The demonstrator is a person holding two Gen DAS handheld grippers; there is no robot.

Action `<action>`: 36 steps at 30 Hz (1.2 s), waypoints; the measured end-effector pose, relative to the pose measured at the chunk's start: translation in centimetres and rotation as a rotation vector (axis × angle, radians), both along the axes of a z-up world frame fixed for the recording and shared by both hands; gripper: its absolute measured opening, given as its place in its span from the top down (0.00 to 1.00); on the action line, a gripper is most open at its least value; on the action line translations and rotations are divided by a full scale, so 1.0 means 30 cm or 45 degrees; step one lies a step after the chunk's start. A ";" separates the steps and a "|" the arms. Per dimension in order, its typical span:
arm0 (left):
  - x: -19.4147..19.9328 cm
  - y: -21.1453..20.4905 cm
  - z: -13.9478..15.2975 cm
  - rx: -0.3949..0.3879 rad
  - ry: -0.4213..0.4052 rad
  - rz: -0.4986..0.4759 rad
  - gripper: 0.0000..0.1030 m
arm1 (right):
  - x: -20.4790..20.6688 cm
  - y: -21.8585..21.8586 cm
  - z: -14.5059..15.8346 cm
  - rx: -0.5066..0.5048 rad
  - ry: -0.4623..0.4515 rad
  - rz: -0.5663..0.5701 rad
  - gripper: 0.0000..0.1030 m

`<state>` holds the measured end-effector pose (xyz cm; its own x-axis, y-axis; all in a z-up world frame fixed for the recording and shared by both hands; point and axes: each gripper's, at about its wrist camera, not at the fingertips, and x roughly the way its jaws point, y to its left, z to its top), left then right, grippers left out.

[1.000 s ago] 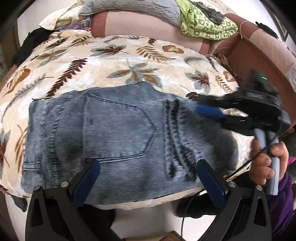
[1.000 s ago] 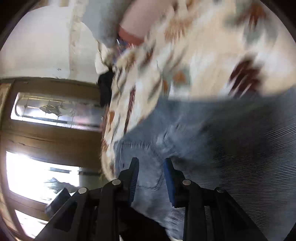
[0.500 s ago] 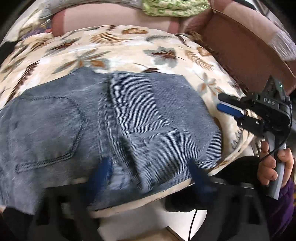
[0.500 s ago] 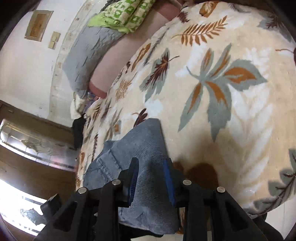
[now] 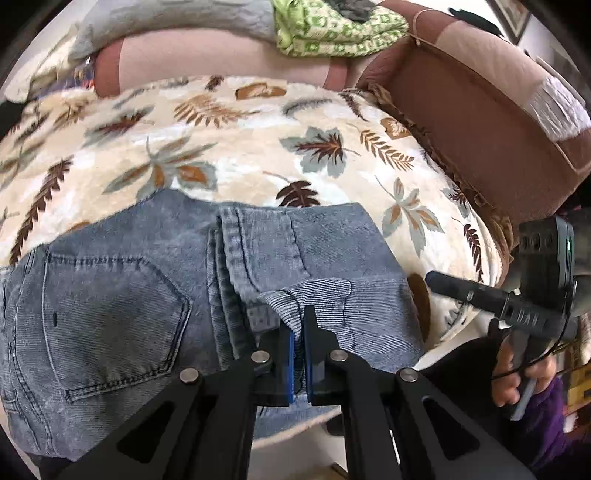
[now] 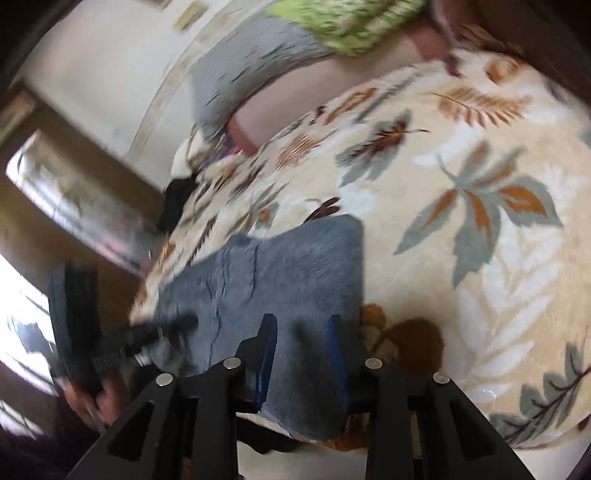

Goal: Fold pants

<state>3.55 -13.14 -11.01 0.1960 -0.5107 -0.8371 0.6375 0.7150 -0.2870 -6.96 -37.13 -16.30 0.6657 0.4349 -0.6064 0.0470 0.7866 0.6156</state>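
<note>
Blue denim pants (image 5: 122, 317) lie folded on a leaf-patterned blanket (image 5: 229, 147), back pocket up at the left. My left gripper (image 5: 299, 325) is shut on a raised fold of the denim near the pants' front edge. My right gripper (image 5: 439, 280) shows at the right of the left wrist view, just off the pants' right edge. In the blurred right wrist view it (image 6: 301, 328) is part open with the pants (image 6: 295, 266) edge between its fingers, not clamped. The left gripper (image 6: 162, 328) also shows there at the left.
The blanket covers a brown and pink sofa (image 5: 472, 122). A green patterned cloth (image 5: 332, 29) and a grey quilted cover (image 5: 184, 18) lie on the backrest. The blanket's front edge drops to a pale floor (image 5: 306, 432). A wooden door with glass (image 6: 48, 206) stands at the left.
My left gripper went from wide open over the pants to shut on a fold of denim. My right gripper pulled back to the pants' right edge and opened a little wider.
</note>
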 end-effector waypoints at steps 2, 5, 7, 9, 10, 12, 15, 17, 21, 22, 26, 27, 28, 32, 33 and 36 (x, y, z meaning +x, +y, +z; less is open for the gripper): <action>0.001 0.020 0.006 0.001 0.000 0.013 0.96 | 0.009 0.050 -0.006 -0.046 0.017 0.080 0.70; 0.015 0.033 -0.041 0.079 0.020 0.071 0.93 | 0.053 0.161 -0.065 -0.178 0.149 0.251 0.64; 0.013 0.023 -0.115 0.201 0.111 0.056 0.92 | 0.079 0.218 -0.114 -0.245 0.254 0.334 0.55; -0.003 0.034 -0.163 0.261 0.151 0.067 0.91 | 0.067 0.227 -0.089 -0.227 0.209 0.372 0.50; -0.007 0.047 -0.160 0.241 0.147 0.074 0.91 | 0.060 0.210 -0.084 -0.157 0.197 0.370 0.48; 0.001 0.070 -0.128 0.207 0.139 0.112 0.85 | 0.050 0.141 -0.059 -0.011 0.144 0.295 0.49; 0.004 0.091 -0.029 0.151 0.023 0.160 0.75 | 0.045 0.037 0.008 0.072 -0.001 0.091 0.48; -0.016 0.083 0.024 0.125 -0.072 0.150 0.65 | 0.057 -0.002 0.048 0.092 -0.082 -0.025 0.49; -0.054 0.015 0.004 0.173 -0.142 0.059 0.55 | 0.174 0.048 0.076 -0.049 -0.048 -0.080 0.49; -0.055 0.005 -0.017 0.199 -0.142 0.043 0.55 | 0.213 0.068 0.068 -0.065 -0.020 -0.077 0.49; -0.053 -0.004 -0.144 0.292 -0.058 0.017 0.55 | 0.360 0.137 -0.039 -0.072 0.153 0.011 0.49; -0.040 0.002 -0.189 0.325 -0.013 0.033 0.53 | 0.394 0.155 -0.087 -0.125 0.229 0.006 0.48; -0.028 0.020 -0.206 0.282 0.016 0.058 0.53 | 0.418 0.172 -0.127 -0.166 0.283 0.020 0.49; -0.002 0.067 -0.165 0.241 0.040 0.084 0.52 | 0.391 0.180 -0.083 -0.163 0.187 0.004 0.38; 0.004 0.094 -0.140 0.235 0.013 0.105 0.51 | 0.377 0.176 -0.075 -0.159 0.175 -0.009 0.38; 0.022 0.204 -0.062 0.195 -0.049 0.175 0.46 | 0.326 0.183 -0.037 -0.165 0.100 -0.021 0.38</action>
